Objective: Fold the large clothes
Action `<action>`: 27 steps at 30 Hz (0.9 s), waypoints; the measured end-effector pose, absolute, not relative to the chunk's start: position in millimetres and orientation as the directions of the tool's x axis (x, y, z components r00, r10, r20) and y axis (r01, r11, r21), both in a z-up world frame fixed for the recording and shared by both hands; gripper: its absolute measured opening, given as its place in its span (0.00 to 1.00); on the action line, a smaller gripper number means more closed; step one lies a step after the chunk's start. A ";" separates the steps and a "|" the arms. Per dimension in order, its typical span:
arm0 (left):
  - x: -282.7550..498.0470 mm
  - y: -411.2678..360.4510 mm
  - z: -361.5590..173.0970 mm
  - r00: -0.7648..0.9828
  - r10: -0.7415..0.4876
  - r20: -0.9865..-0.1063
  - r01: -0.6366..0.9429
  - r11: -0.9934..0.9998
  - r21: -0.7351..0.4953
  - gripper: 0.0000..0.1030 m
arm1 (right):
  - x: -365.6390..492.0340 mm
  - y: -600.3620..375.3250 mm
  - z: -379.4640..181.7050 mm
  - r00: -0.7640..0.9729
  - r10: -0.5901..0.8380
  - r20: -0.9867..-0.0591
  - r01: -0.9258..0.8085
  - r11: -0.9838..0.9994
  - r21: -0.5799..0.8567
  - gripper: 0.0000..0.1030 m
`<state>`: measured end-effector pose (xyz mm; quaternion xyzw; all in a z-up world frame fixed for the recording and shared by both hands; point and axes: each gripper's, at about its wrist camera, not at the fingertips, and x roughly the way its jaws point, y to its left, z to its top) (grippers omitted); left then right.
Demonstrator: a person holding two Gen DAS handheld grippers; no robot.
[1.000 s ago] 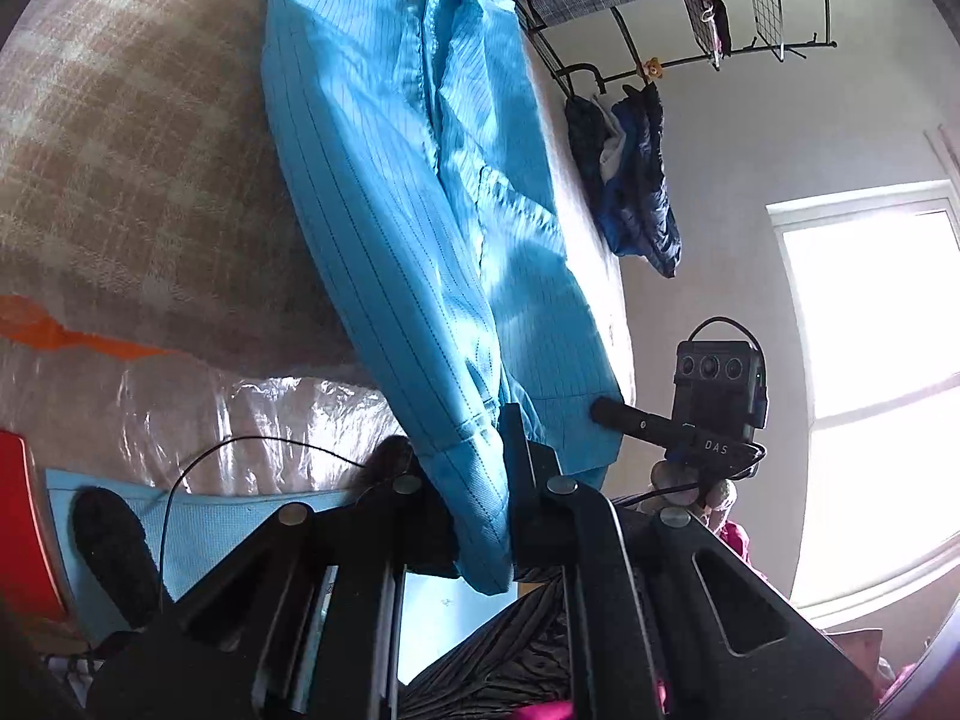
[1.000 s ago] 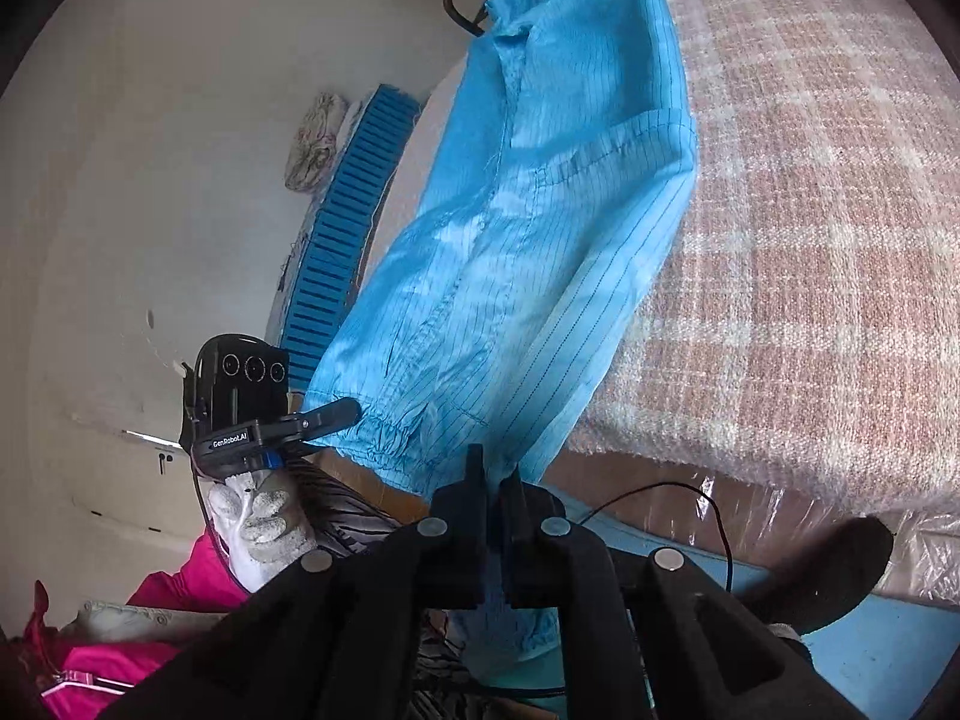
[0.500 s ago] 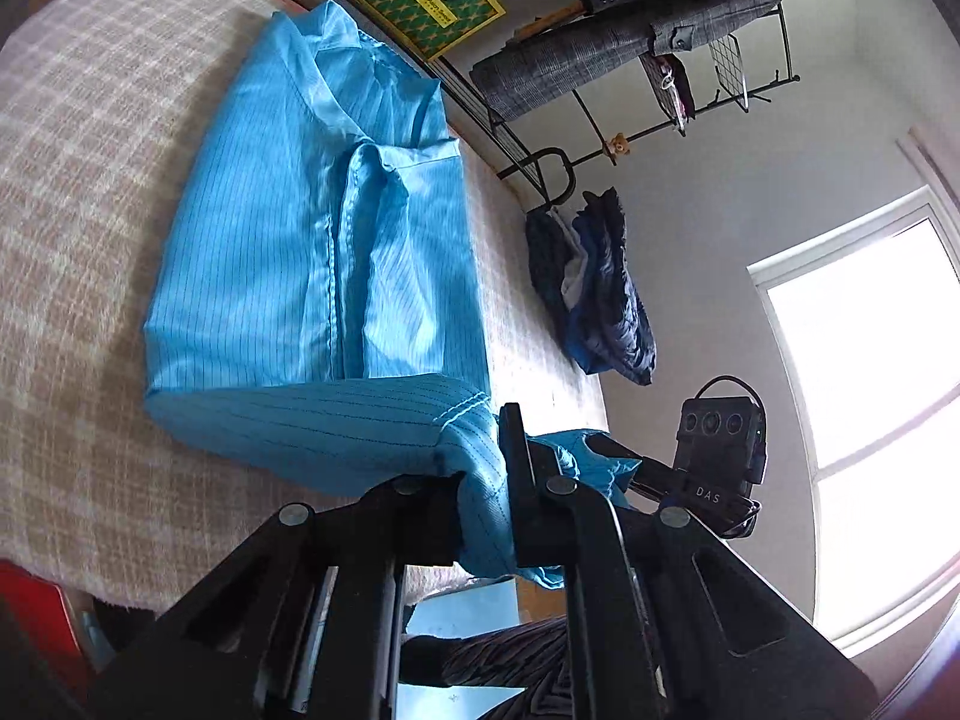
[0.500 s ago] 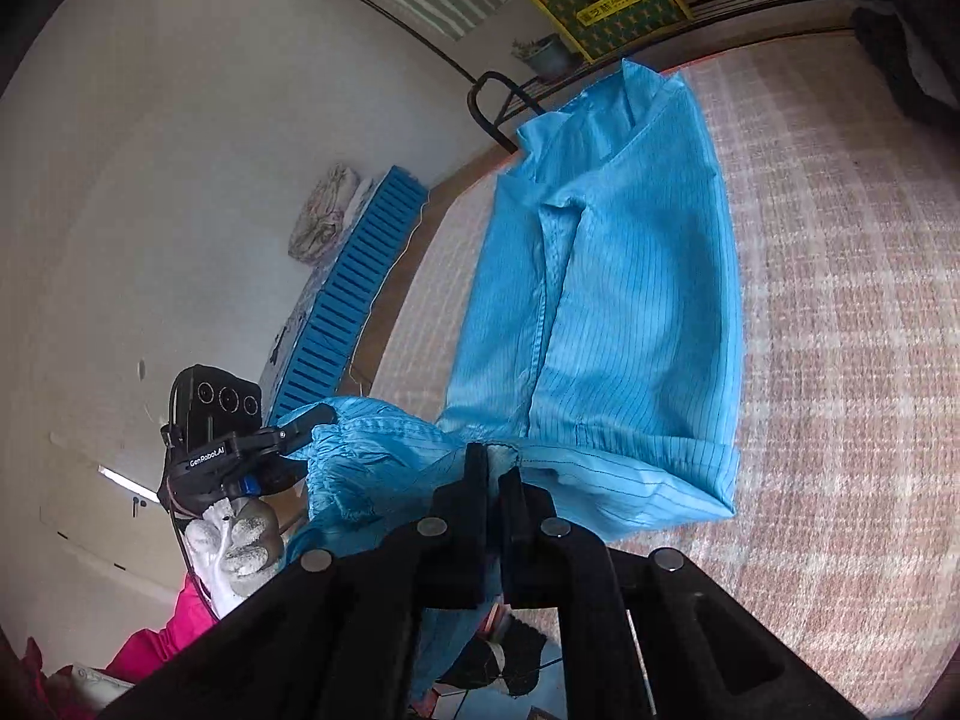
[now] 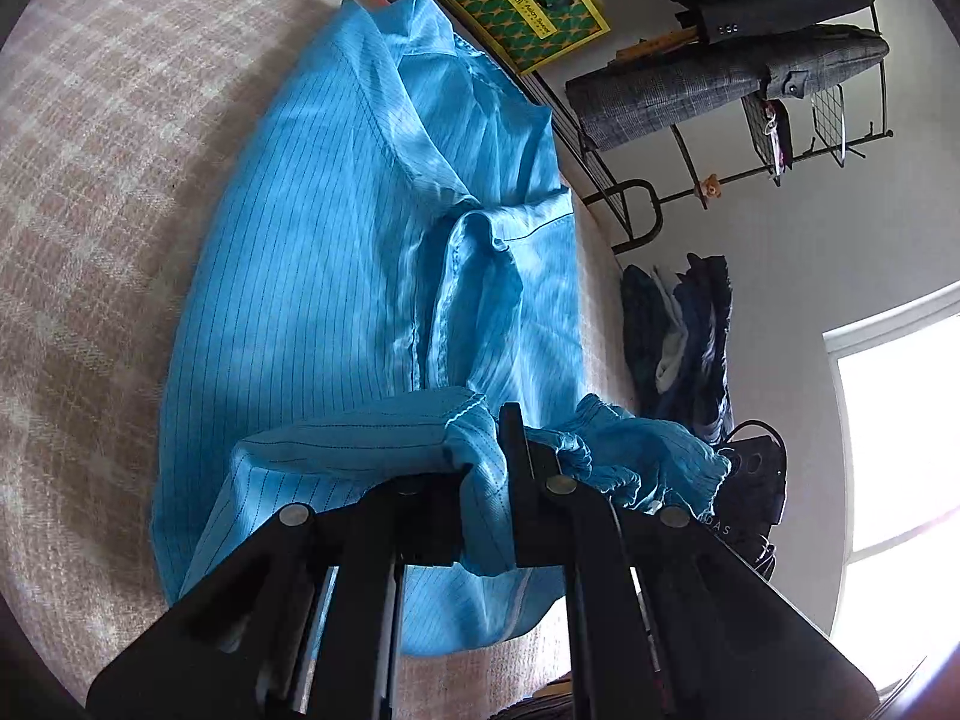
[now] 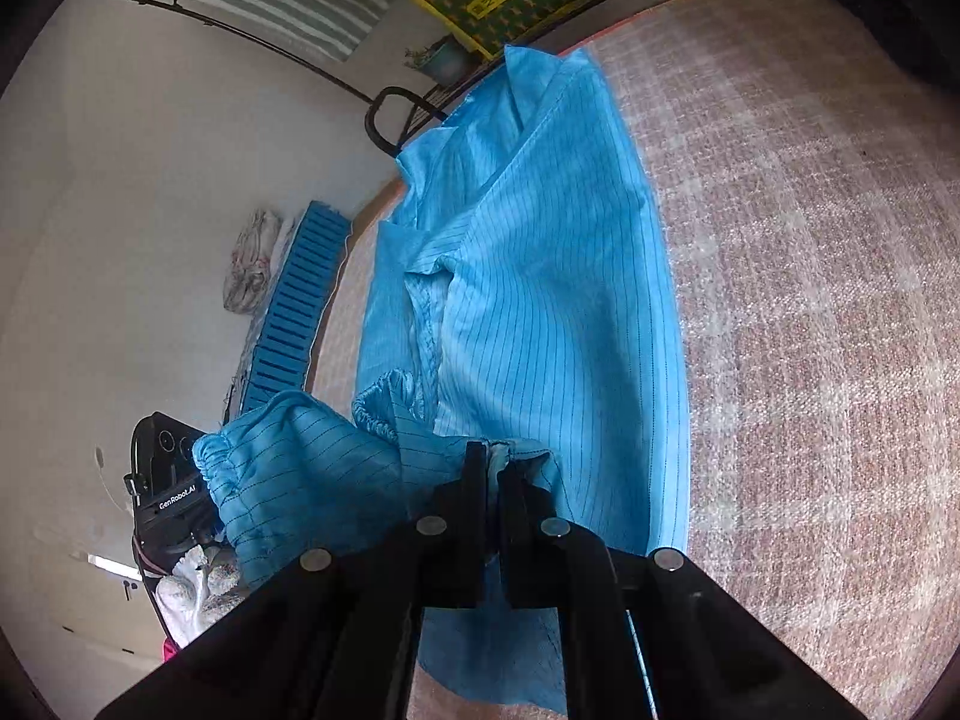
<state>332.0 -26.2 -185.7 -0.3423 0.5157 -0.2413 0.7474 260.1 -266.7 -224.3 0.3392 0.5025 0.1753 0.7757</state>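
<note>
Left wrist: our left gripper (image 5: 480,450) pinches the coat (image 5: 336,276) hem over the blanket (image 5: 90,180); bare blanket left, rack (image 5: 750,78) far right.

Right wrist: our right gripper (image 6: 487,468) clamps the hem; bare blanket right, wall left.

One blue garment (image 5: 336,276) lies on one checked blanket (image 5: 90,192), with two tools and one yellow-framed picture (image 5: 522,0).

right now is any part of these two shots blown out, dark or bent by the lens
Left wrist view: the window is blown out white, and the left tool shows as a black silhouette. Right wrist view: lighting is even, with no glare on the blue garment. Both views: the fisheye bends the plaid bed cover and darkens the corners.
</note>
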 end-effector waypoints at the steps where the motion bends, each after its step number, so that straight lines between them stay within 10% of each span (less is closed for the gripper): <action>1: 334.3 -26.9 -189.4 0.350 -0.706 -0.616 0.002 0.658 -0.753 0.07 | 263.0 -266.7 -227.2 0.430 0.606 -0.669 0.080 0.713 0.697 0.01; 7: 345.2 -16.4 -203.9 0.341 -0.690 -0.639 -0.060 0.662 -0.747 0.10 | 273.1 -270.6 -231.3 0.429 0.604 -0.672 0.103 0.706 0.700 0.22; 11: 349.3 -6.7 -198.1 0.380 -0.684 -0.623 -0.076 0.648 -0.758 0.65 | 272.6 -283.9 -234.5 0.442 0.638 -0.630 0.140 0.645 0.751 0.34; 15: 353.1 5.9 -185.1 0.433 -0.680 -0.592 -0.070 0.630 -0.774 0.67 | 265.2 -293.9 -235.4 0.470 0.664 -0.581 0.166 0.580 0.798 0.69; 27: 342.3 2.1 -193.6 0.404 -0.547 -0.733 0.039 0.811 -0.583 0.58 | 238.7 -260.5 -202.7 0.452 0.550 -0.702 -0.069 0.806 0.588 0.44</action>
